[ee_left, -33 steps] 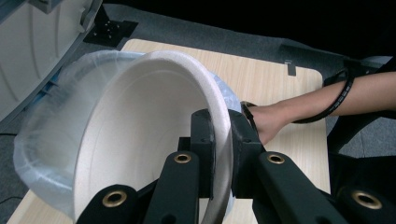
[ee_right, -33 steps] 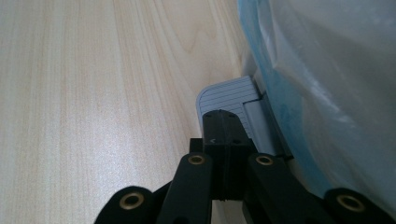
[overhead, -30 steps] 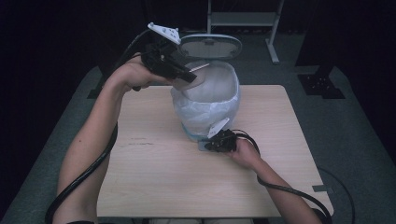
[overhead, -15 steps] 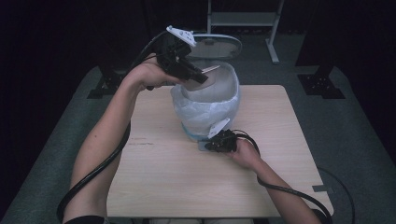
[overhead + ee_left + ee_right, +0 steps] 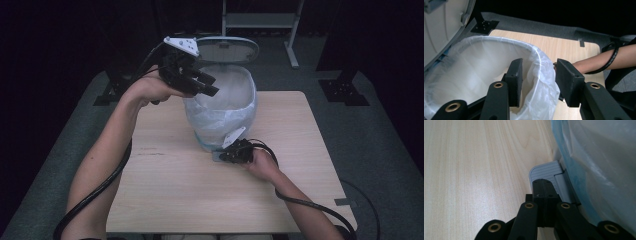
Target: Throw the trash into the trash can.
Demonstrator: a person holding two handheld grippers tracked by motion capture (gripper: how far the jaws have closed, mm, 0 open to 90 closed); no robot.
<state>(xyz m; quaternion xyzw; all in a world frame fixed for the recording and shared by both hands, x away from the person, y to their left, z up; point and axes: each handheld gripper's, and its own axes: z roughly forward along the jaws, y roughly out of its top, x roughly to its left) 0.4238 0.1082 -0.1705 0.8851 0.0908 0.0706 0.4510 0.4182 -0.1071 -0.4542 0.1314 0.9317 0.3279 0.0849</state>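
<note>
The bin (image 5: pixel 222 112) stands upright at the table's (image 5: pixel 165 185) far edge, lid (image 5: pixel 227 49) up, white bag (image 5: pixel 541 75) inside; your left gripper (image 5: pixel 202 84), just opening, straddles its rim, your closed right gripper (image 5: pixel 225 155) presses the pedal (image 5: pixel 544 171).

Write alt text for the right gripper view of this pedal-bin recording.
The right gripper, its black fingers shut together, presses on the grey ribbed foot pedal at the base of a bin. The bin's translucent white liner bag hangs at the right, and the pale wooden table stretches to the left.
</note>
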